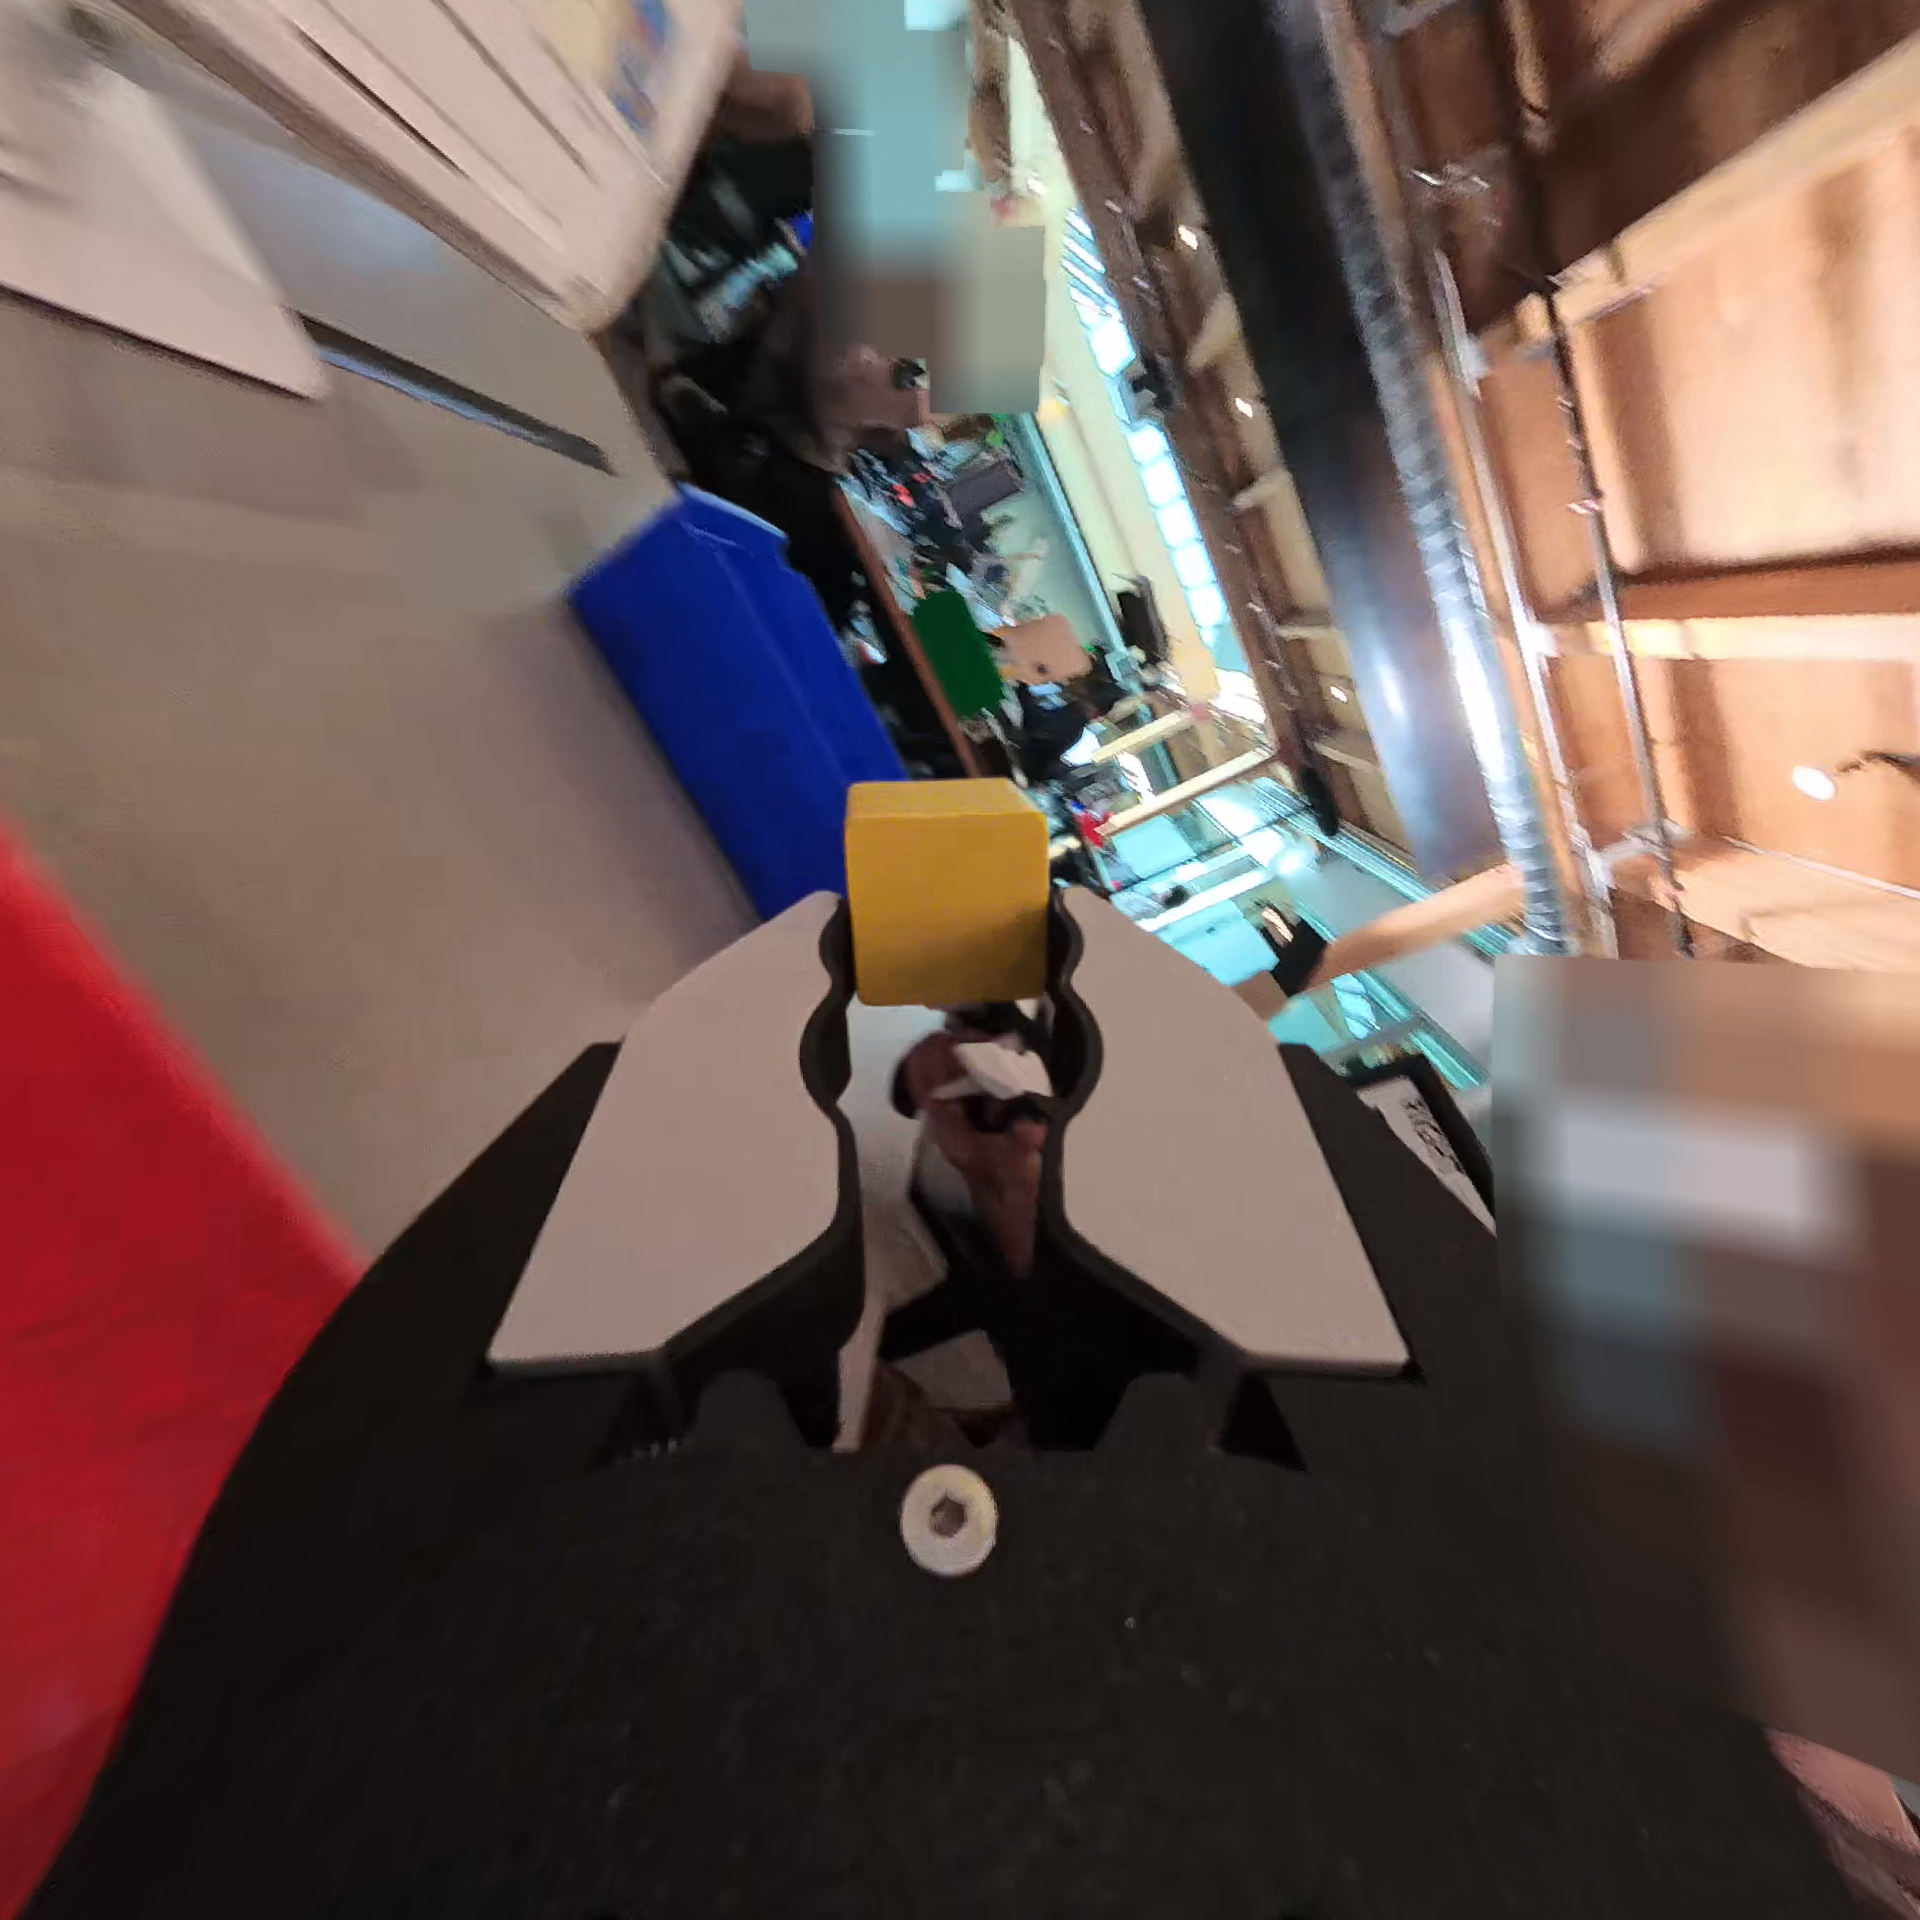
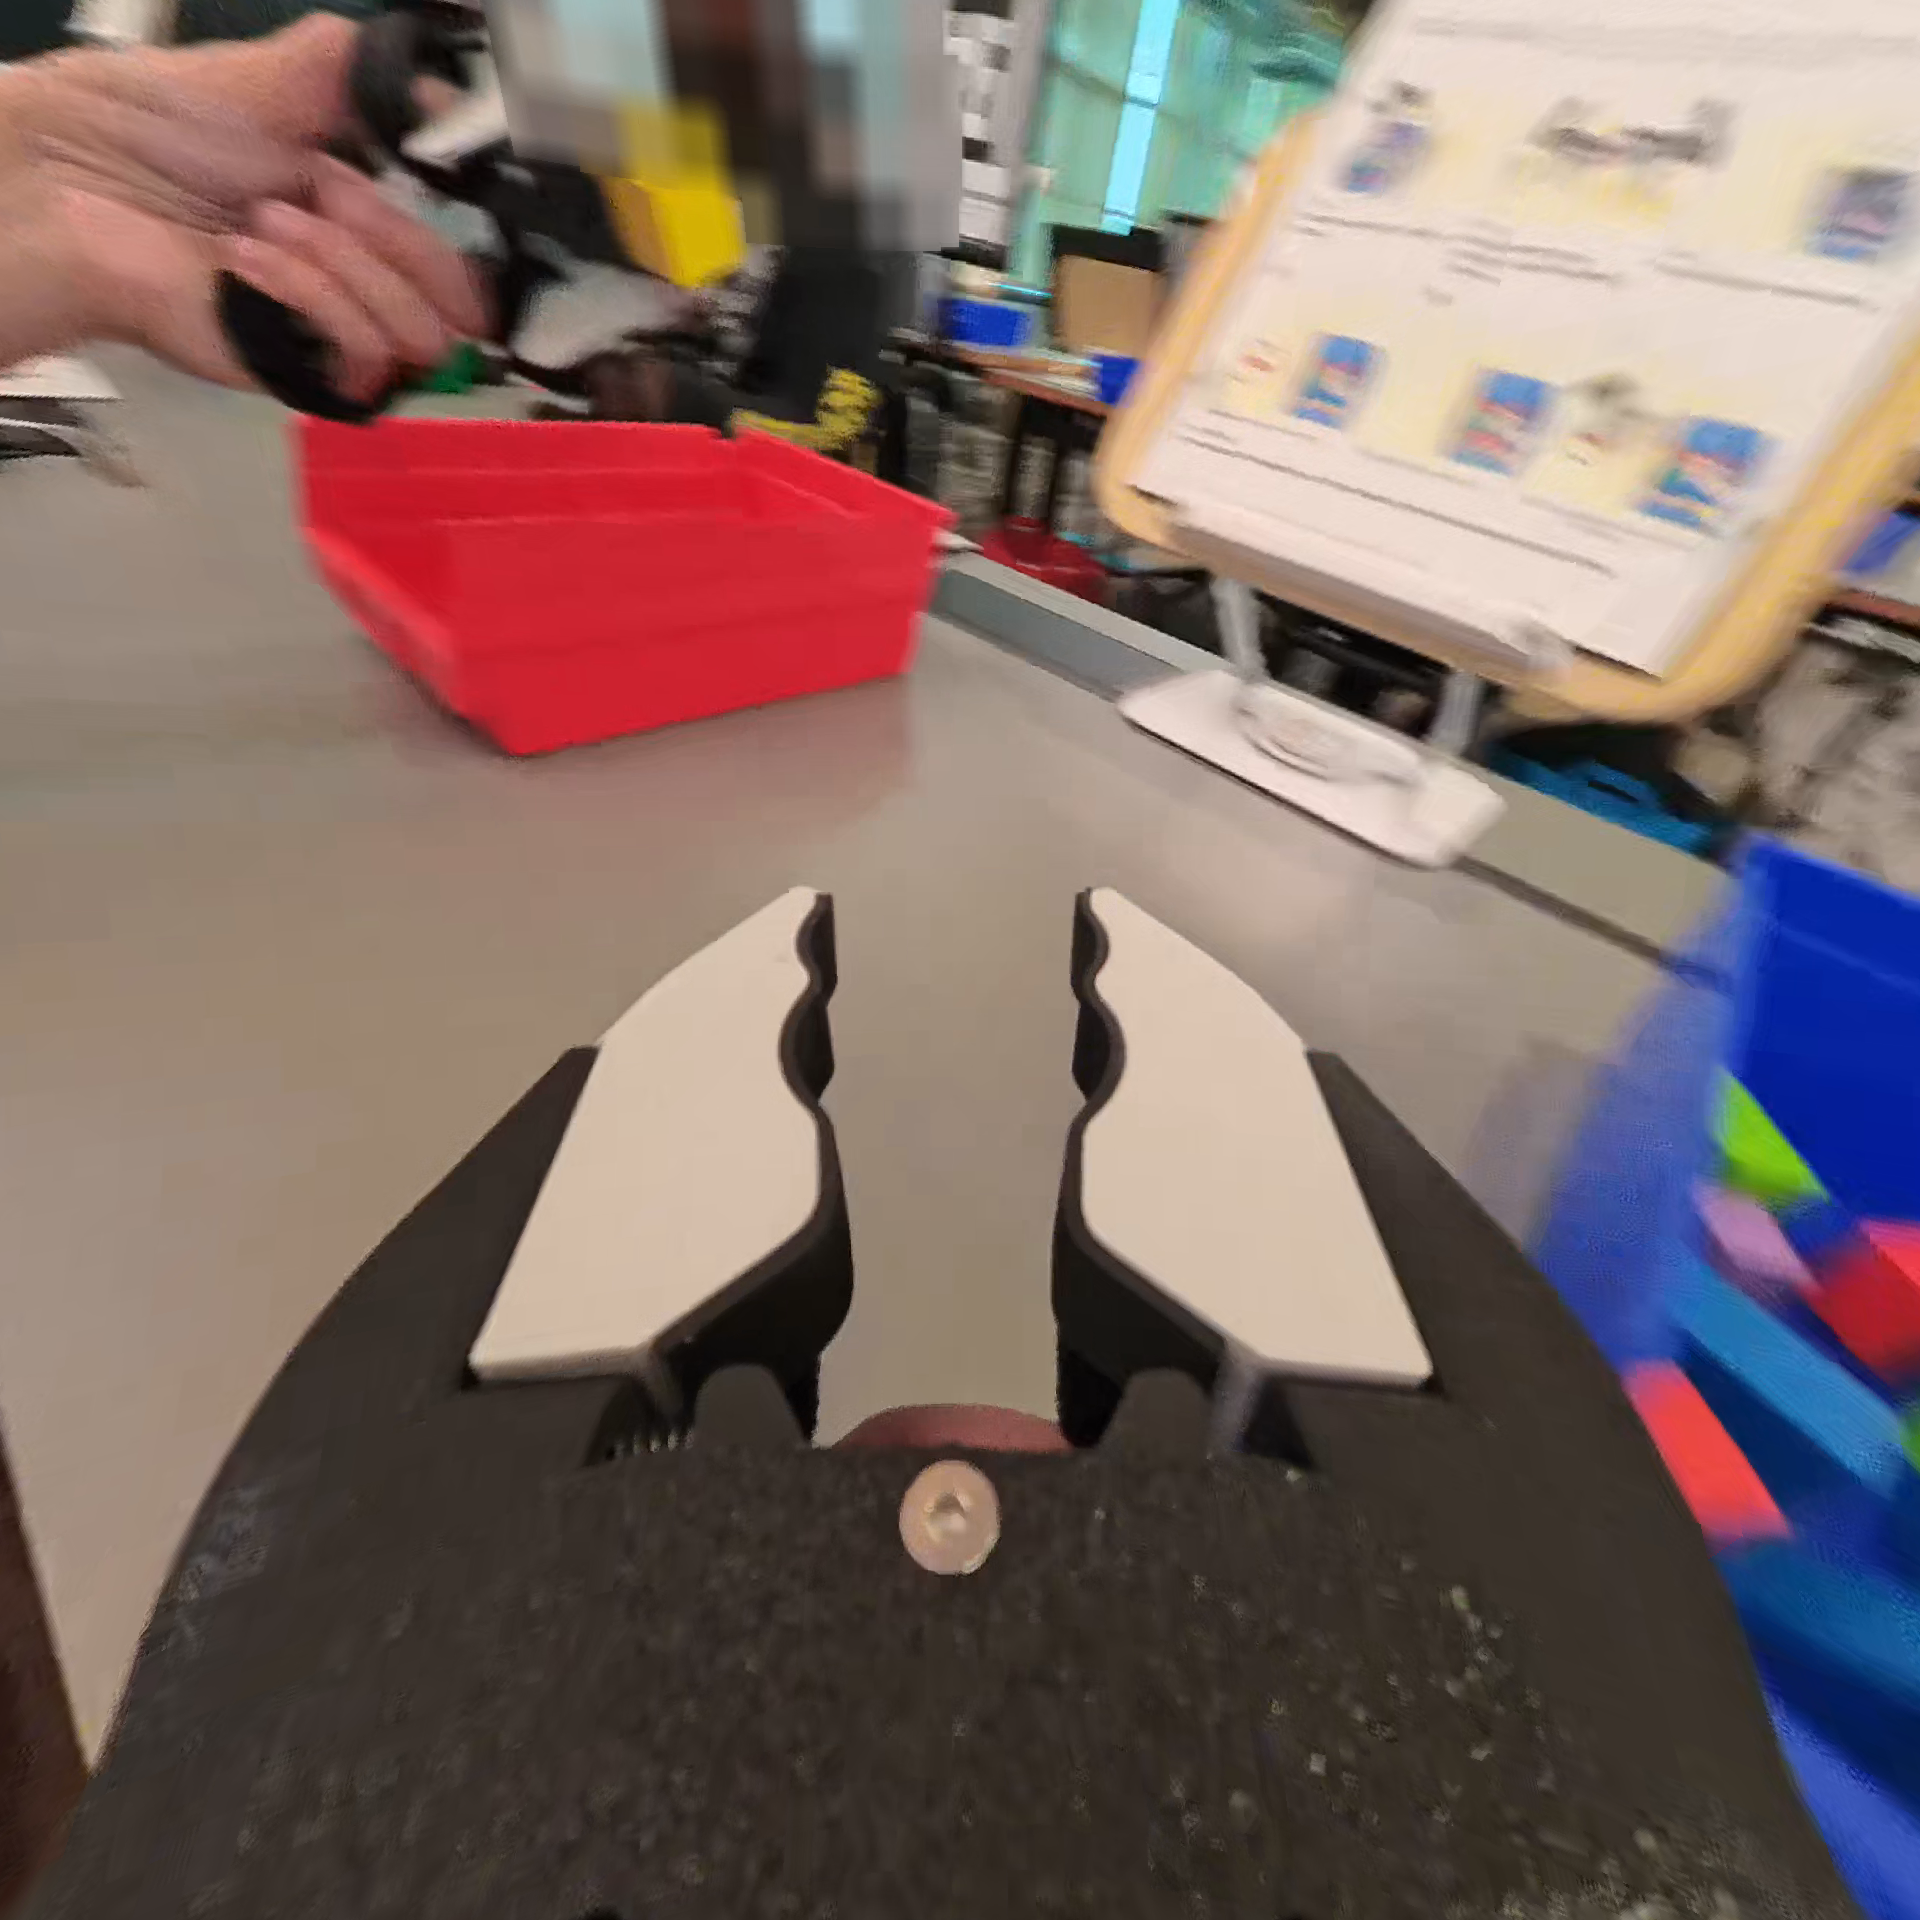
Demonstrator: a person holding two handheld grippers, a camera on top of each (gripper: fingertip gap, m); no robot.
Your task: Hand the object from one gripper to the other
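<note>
A yellow cube point(image 1: 945, 894) is pinched between the fingertips of my left gripper point(image 1: 948, 920), which is shut on it and held in the air, rolled sideways. My right gripper point(image 2: 951, 914) is open and empty, low over the grey table point(image 2: 312, 935). In the right wrist view a hand point(image 2: 187, 197) holds the left gripper at the top left, blurred, with the yellow cube point(image 2: 681, 223) at its tip, above the red bin point(image 2: 623, 582). The two grippers are well apart.
The red bin also shows at the left edge of the left wrist view point(image 1: 125, 1299). A blue bin point(image 2: 1829, 1039) with several coloured blocks stands at the right; it shows in the left wrist view too point(image 1: 727, 707). A sheet on a stand point(image 2: 1507, 364) is at the back right.
</note>
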